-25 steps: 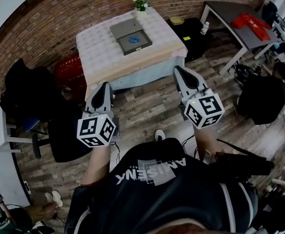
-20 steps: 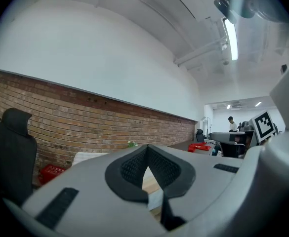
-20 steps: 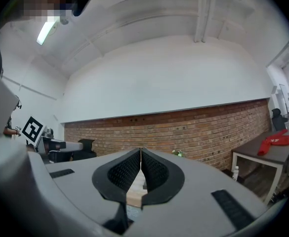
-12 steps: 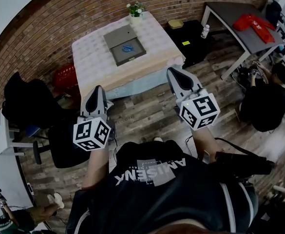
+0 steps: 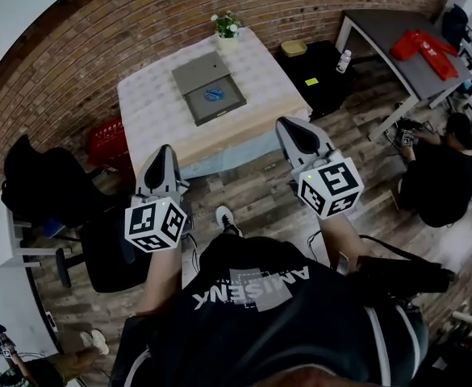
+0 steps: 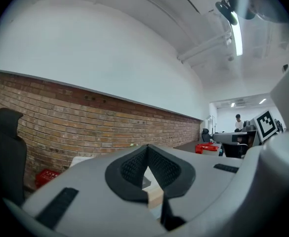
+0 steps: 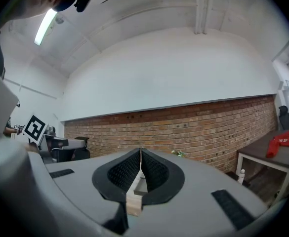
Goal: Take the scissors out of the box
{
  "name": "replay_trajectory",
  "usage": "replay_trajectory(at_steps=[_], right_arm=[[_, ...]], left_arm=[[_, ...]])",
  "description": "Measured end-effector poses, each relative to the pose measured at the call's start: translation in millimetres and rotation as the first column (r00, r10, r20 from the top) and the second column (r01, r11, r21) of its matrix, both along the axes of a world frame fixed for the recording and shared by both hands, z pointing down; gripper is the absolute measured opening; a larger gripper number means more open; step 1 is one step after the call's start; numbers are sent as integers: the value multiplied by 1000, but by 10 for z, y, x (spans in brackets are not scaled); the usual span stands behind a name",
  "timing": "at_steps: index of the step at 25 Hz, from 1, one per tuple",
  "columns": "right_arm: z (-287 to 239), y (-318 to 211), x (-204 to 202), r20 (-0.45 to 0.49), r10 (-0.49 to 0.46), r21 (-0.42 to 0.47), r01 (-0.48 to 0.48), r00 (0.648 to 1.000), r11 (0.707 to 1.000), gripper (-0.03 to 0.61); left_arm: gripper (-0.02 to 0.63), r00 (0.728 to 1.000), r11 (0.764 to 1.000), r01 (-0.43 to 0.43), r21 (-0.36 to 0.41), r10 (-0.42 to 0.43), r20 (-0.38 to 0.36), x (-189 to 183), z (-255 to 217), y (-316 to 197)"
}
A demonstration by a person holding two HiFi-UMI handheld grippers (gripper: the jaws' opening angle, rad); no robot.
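Observation:
A grey box (image 5: 208, 88) lies open on the cloth-covered table (image 5: 151, 111) ahead of me. In it shows a blue item (image 5: 214, 95), probably the scissors' handles. My left gripper (image 5: 164, 151) and right gripper (image 5: 289, 126) are held level in front of my body, short of the table's near edge, over the wooden floor. Both point toward the table. In the left gripper view the left gripper (image 6: 146, 148) has its jaws together with nothing between them. The right gripper (image 7: 140, 151) stands the same way in its own view.
A small flower pot (image 5: 227, 27) stands at the table's far edge by the brick wall. A red crate (image 5: 109, 131) and a black chair (image 5: 46, 185) are left of the table. Right of it are a black cabinet (image 5: 315, 64), a grey desk (image 5: 397, 35) and a seated person (image 5: 445, 176).
I have stepped toward the table, and it sits a little closer in the head view. Both grippers travelled forward with me and stayed shut.

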State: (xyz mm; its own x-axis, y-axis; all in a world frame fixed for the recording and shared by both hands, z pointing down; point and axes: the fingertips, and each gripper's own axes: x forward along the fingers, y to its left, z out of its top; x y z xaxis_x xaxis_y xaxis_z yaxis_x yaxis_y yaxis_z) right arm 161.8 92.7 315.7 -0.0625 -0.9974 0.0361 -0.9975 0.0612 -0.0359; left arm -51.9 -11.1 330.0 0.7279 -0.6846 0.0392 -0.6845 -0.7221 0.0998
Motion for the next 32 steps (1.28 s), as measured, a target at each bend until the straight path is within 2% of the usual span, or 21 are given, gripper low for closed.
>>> replay_trajectory(at_steps=[4,16,27,32], right_arm=[[2,-411,-15,-8,17,-12,-17,1000,1000,43],[78,-1754,-39,-46,29,-70,-32,998,997,43],[218,-2663,-38,-64,34,-131,-42,997,991,44],[361,-2997,55,-64,11,-174,-22,998,985,50]], left_arm=[[12,999,999,-36,29,36,-12,22,-24,-377],[12,991,992,-122,-18,121,-58,74,85,-1624],[12,985,985,-162,-62,158,-65,98,231,-2471],[12,989,985,-139,-100,133,-60,153,359,-2726]])
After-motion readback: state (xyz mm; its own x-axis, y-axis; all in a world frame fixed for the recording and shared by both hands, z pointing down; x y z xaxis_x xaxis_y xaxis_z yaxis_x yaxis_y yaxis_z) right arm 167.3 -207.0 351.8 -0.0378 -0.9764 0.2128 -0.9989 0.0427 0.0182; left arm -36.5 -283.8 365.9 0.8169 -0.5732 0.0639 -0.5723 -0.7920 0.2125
